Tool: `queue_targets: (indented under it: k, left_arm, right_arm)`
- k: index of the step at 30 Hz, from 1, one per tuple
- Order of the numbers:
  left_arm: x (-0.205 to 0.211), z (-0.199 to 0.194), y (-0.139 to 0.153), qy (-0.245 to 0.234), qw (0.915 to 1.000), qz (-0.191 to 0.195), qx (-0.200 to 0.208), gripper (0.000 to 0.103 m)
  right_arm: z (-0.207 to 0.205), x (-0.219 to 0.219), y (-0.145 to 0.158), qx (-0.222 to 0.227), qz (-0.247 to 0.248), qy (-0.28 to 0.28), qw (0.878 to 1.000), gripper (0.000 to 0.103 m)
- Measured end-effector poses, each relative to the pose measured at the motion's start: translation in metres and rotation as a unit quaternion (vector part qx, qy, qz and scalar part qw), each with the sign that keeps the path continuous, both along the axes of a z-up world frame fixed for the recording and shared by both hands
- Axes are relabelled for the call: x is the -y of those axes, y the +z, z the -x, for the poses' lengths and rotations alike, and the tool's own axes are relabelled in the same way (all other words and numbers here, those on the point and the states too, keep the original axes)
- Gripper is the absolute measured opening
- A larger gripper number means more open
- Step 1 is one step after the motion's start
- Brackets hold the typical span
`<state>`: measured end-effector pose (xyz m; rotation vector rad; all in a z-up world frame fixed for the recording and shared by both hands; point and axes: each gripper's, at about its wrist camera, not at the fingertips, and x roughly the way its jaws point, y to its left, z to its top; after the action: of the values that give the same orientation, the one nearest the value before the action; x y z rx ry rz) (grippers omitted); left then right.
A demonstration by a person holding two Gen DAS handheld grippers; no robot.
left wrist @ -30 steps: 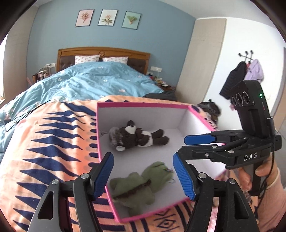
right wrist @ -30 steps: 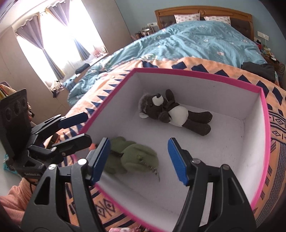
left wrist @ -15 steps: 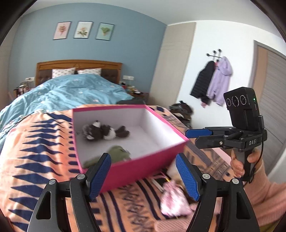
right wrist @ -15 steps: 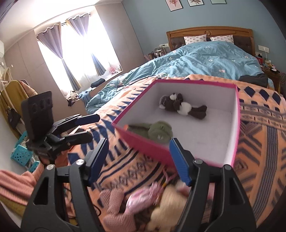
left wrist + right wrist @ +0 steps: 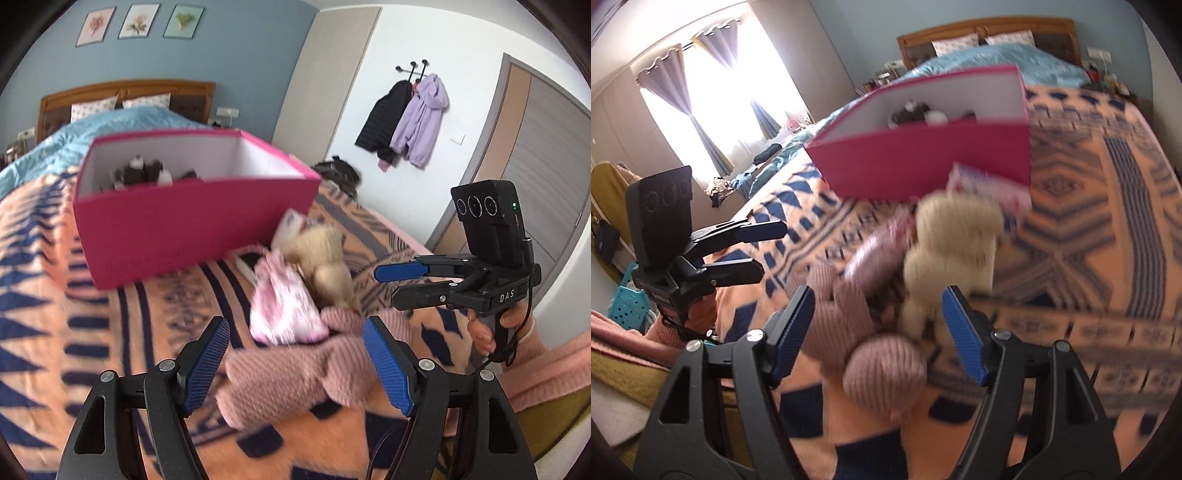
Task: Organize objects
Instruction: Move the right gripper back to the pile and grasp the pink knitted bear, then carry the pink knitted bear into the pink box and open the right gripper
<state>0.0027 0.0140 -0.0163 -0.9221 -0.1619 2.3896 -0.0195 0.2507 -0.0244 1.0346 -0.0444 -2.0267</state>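
Your bed (image 5: 48,280) fills both views, spread with an orange blanket (image 5: 1089,206) patterned in navy, and a blue duvet (image 5: 74,136) lies toward the headboard.

On the blanket stands the pink box (image 5: 192,229), open at the top with white inner walls. Inside it you can see a dark brown plush toy (image 5: 142,173) with white patches lying against the far side; the near wall hides the rest of the floor of the box, so what else is in it cannot be told.

Just in front of the box, outside it, sits a small heap of soft things. The ribbed pink plush (image 5: 295,373) is nearest you, with a pink-and-white pouch (image 5: 284,306) resting on it and a cream plush toy (image 5: 325,258) beside the pouch, close to the box's near corner. All three are blurred.

Your left tool (image 5: 295,365) hovers over the ribbed pink plush with its blue pads spread wide and pressing on nothing. Your right tool (image 5: 879,332) is likewise spread apart and empty, above the ribbed pink plush and the foot of the cream toy, and the right hand (image 5: 487,328) grips its handle.
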Motion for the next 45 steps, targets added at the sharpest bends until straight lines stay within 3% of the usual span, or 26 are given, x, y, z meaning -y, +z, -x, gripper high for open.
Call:
queue_targets:
  k: [7, 13, 14, 16, 22, 25, 27, 36, 45]
  left_arm:
    - [-0.013, -0.016, -0.018, -0.018, 0.9994, -0.006, 0.029, 0.077]
    - [-0.024, -0.02, -0.028, -0.029, 0.9983, -0.007, 0.05, 0.077]
    - [-0.026, -0.021, -0.029, -0.029, 0.9982, -0.006, 0.052, 0.077]
    - [-0.028, -0.02, -0.032, -0.029, 0.998, -0.006, 0.056, 0.077]
    - [-0.033, -0.016, -0.032, -0.033, 0.9975, -0.012, 0.06, 0.076]
    - [-0.034, -0.017, -0.03, -0.039, 0.9974, -0.018, 0.058, 0.068]
    - [-0.032, -0.018, -0.029, -0.049, 0.9963, -0.038, 0.06, 0.057]
    - [-0.019, -0.023, 0.001, -0.04, 0.9975, -0.053, 0.024, 0.056]
    - [-0.003, 0.0, 0.057, -0.004, 0.9988, -0.022, -0.043, 0.056]
  right_arm:
    - [-0.025, -0.011, -0.026, 0.008, -0.029, -0.008, 1.0, 0.073]
    - [-0.027, -0.007, -0.036, 0.01, -0.018, -0.008, 1.0, 0.072]
    - [-0.026, -0.006, -0.037, 0.012, -0.015, -0.006, 1.0, 0.07]
    - [-0.027, -0.004, -0.038, 0.015, -0.015, -0.006, 1.0, 0.056]
    - [-0.029, -0.008, -0.033, 0.014, 0.001, -0.004, 1.0, 0.054]
    - [-0.031, -0.009, -0.024, 0.013, 0.018, 0.003, 1.0, 0.053]
    - [-0.033, -0.009, -0.016, 0.003, 0.021, 0.004, 1.0, 0.053]
    - [-0.029, -0.001, 0.012, -0.009, 0.053, 0.021, 0.998, 0.053]
    - [-0.001, 0.024, 0.061, -0.069, 0.075, 0.044, 0.994, 0.053]
